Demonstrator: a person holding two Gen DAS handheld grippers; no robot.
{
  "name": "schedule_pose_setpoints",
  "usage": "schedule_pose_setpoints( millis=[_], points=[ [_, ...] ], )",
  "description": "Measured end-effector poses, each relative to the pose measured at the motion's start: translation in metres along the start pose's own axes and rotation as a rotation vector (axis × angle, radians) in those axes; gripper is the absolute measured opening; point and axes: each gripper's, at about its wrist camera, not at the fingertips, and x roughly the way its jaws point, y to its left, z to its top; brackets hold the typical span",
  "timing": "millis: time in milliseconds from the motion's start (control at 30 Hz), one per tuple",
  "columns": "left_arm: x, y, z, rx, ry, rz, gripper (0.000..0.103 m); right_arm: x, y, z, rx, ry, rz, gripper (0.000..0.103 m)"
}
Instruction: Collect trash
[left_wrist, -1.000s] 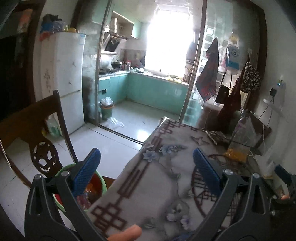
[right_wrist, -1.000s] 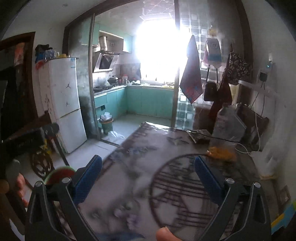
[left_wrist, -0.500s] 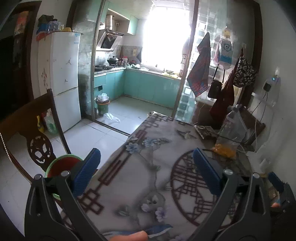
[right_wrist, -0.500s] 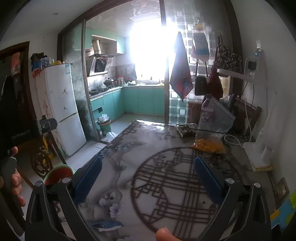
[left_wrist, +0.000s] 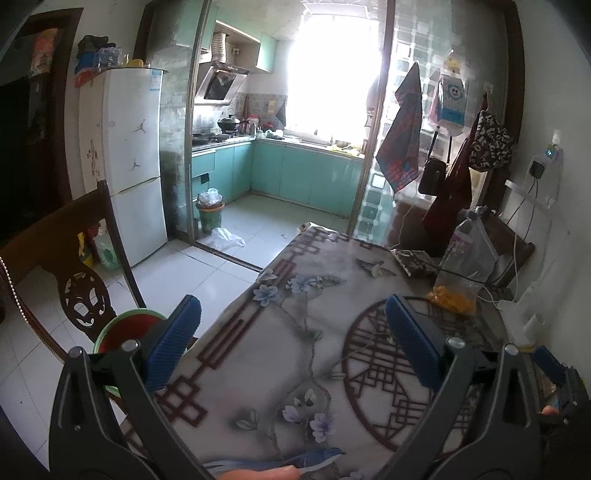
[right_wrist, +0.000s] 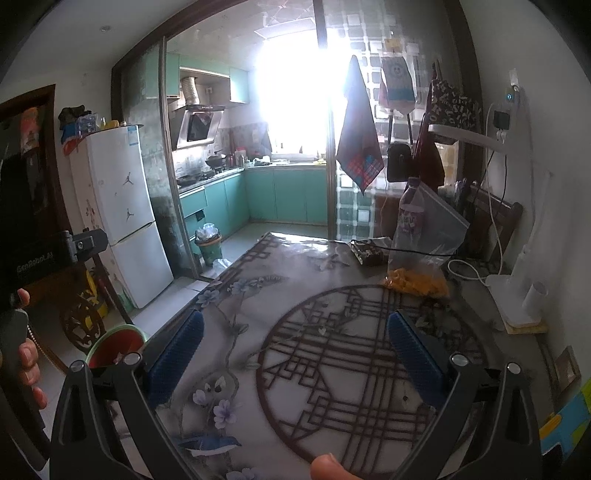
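My left gripper (left_wrist: 291, 310) stands open over the near left part of the table (left_wrist: 295, 354), nothing between its blue pads. My right gripper (right_wrist: 295, 325) is open too, above the round pattern on the tablecloth (right_wrist: 347, 354). At the table's far right sit a clear bag of yellow snacks (left_wrist: 452, 295) (right_wrist: 417, 280), a plastic bottle (right_wrist: 408, 210) behind it and a dark packet (left_wrist: 413, 260) (right_wrist: 369, 251). A red bin with a green rim (left_wrist: 125, 328) (right_wrist: 114, 345) stands on the floor left of the table.
A dark wooden chair (left_wrist: 74, 258) stands by the red bin, a white fridge (left_wrist: 129, 166) behind it. In the kitchen doorway are a full green waste bin (left_wrist: 210, 218) and a loose plastic bag (left_wrist: 227, 236). A white lamp base (right_wrist: 517, 295) and cables occupy the table's right edge.
Both views have swung from the table's left edge toward its middle and far right. More of the tabletop shows. Both grippers stayed open.
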Motion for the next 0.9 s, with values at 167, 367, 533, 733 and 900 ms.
schedule_pose_setpoints(
  millis=[167,367,533,733,900],
  points=[
    [0.003,0.0,-0.001,0.009,0.001,0.01,0.098,0.004,0.0,0.002,0.008,0.008,0.009,0.096],
    [0.004,0.0,-0.001,0.008,-0.001,0.01,0.098,0.01,0.002,0.002,0.002,0.023,0.009,0.096],
    [0.009,-0.003,0.001,0.015,0.009,0.005,0.098,0.011,-0.004,0.003,0.023,0.023,-0.009,0.096],
    [0.013,-0.006,0.001,0.035,0.01,-0.011,0.098,0.014,-0.011,0.001,0.049,0.039,-0.023,0.096],
    [0.015,-0.008,0.0,0.043,0.012,-0.019,0.098,0.015,-0.012,0.001,0.046,0.037,-0.025,0.096]
  ],
)
